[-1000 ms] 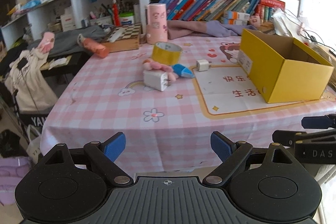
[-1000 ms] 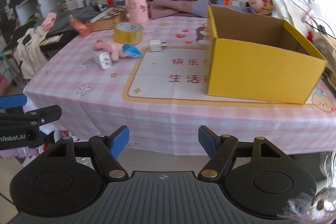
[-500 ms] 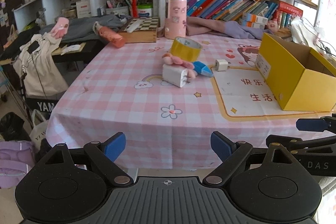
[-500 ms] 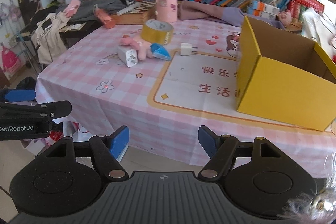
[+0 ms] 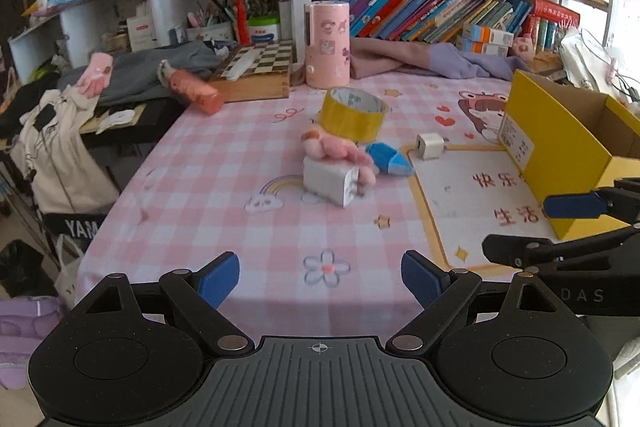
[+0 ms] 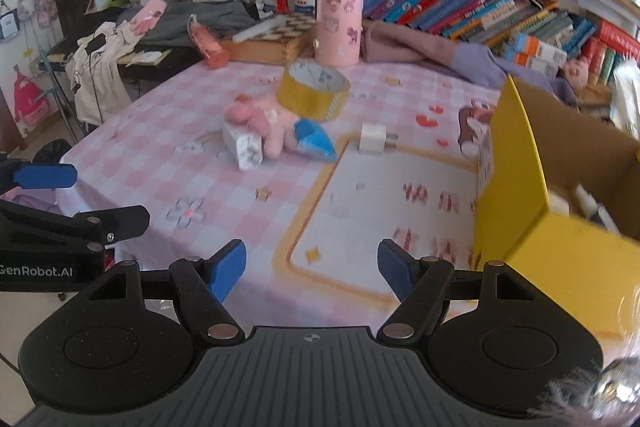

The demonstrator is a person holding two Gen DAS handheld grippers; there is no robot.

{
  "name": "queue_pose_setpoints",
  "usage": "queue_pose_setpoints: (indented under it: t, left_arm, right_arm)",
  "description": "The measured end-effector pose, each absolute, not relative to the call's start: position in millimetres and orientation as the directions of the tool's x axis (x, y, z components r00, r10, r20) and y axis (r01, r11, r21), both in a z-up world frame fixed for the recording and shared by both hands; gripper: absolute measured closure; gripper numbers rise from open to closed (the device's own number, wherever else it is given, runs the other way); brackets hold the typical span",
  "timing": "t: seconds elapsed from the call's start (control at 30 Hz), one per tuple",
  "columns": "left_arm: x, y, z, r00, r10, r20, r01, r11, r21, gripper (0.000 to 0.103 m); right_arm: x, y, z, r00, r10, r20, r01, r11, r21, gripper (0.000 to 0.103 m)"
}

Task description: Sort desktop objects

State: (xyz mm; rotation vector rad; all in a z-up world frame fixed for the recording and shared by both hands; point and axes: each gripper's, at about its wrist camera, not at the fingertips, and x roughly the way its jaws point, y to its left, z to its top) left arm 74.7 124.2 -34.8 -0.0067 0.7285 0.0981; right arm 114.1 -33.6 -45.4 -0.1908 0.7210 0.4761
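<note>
Left gripper released, right gripper released, both empty over desk near edge, yellow box right, bare cloth between.

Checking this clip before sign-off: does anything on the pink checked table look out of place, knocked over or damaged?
Nothing looks damaged or spilled. The loose items are just jumbled: the pink plush toy lies draped over the larger white charger, with the yellow tape roll right behind and a blue item beside it. The yellow box stands upright.
</note>
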Motion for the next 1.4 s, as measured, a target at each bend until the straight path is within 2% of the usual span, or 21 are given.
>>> queue_pose_setpoints:
  t: [0.53,0.8,1.03,1.13,1.17,1.23,1.4]
  left_arm:
    - [149.1,131.4,-38.2,0.718,0.101,-0.689,-0.127,0.992,0.013,0.012]
    - [196.5,152.1,-36.2,0.710,0.114,-0.695,-0.164,0.986,-0.006,0.012]
    - [241.6,170.6,-43.5,0.692,0.051,-0.720,-0.178,0.979,-0.102,0.013]
    - [261.4,174.6,-51.6,0.672,0.055,-0.738,-0.176,0.981,-0.087,0.014]
    - [267.2,175.1,-55.3,0.660,0.057,-0.749,-0.173,0.982,-0.078,0.015]
    - [279.0,176.4,-63.7,0.626,0.042,-0.778,-0.159,0.984,-0.075,0.028]
    - [297.1,171.6,-86.1,0.554,0.012,-0.833,-0.119,0.991,-0.065,0.044]
  right_arm:
    - [203.0,-24.1,-48.3,0.645,0.362,-0.673,-0.462,0.886,0.035,0.035]
    - [248.0,-16.8,-57.7,0.648,0.325,-0.689,-0.399,0.915,0.056,0.035]
    - [289.5,-6.7,-71.5,0.660,0.266,-0.702,-0.332,0.942,0.044,0.035]
    - [304.4,-4.3,-78.3,0.661,0.250,-0.707,-0.313,0.949,0.043,0.035]
    - [308.6,-3.5,-80.8,0.660,0.244,-0.710,-0.308,0.951,0.041,0.035]
    - [315.9,-2.2,-85.5,0.650,0.241,-0.721,-0.302,0.952,0.046,0.035]
    - [327.2,-2.4,-96.4,0.613,0.242,-0.752,-0.287,0.955,0.073,0.035]
